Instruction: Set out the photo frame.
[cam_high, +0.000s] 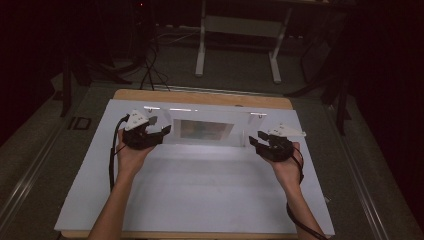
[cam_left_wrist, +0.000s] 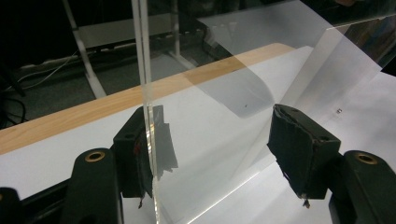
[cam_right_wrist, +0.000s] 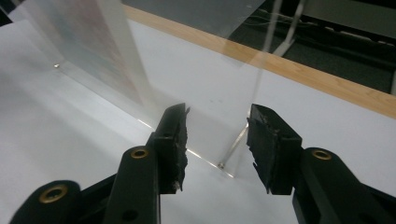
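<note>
Clear acrylic stand (cam_high: 207, 131) upright at far middle of white table sheet (cam_high: 200, 190). Left gripper (cam_high: 159, 131) jaws open, straddling its left edge panel, one pad right against it. Right gripper (cam_high: 255, 140) jaws open around right edge, not touching

Clear acrylic stand (cam_high: 207, 131): transparent sheet-built frame, upright on the white counter (cam_high: 200, 195), toward its far wooden edge. A faintly coloured rectangular panel sits in its middle; the top edge catches light. Its end walls are thin clear plates standing vertical. One end wall rises just inside my left jaws (cam_left_wrist: 219, 154); the other end's corner stands between my right jaws (cam_right_wrist: 217, 147), untouched.
</note>
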